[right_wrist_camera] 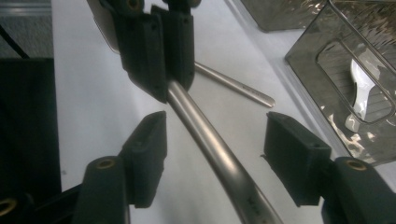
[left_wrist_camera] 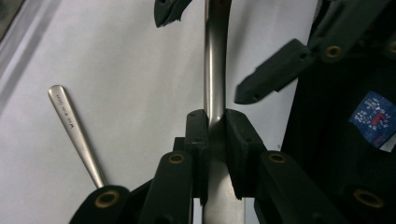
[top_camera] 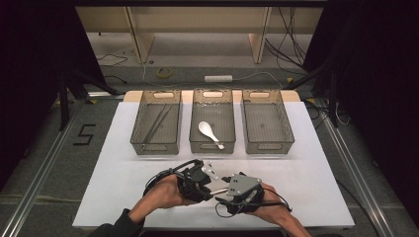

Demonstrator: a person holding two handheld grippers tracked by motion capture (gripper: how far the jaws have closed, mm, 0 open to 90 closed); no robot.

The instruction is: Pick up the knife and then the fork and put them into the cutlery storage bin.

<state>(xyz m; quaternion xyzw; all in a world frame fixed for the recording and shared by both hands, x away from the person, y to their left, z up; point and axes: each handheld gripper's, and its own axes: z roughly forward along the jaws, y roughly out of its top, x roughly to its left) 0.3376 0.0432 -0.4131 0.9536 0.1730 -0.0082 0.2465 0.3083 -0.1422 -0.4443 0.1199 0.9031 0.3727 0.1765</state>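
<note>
White spoon (top_camera: 209, 132) in middle bin (top_camera: 212, 146); perhaps chopsticks (top_camera: 157, 124) left.

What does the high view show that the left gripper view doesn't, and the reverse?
High view alone: three clear grey plastic bins, a white ceramic spoon in the middle one, thin metal chopsticks in the left.

Left gripper view alone: an engraved steel handle lying on the white table.

Shared: left gripper clamping a curved steel utensil handle, right gripper open around it.

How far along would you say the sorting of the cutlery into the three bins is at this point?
Partly done: a white spoon lies in the middle bin and thin utensils in the left bin. In hand: the left gripper clamps a metal handle, with the right gripper open around it. Left: a second metal piece on the table; the right bin looks empty.
</note>
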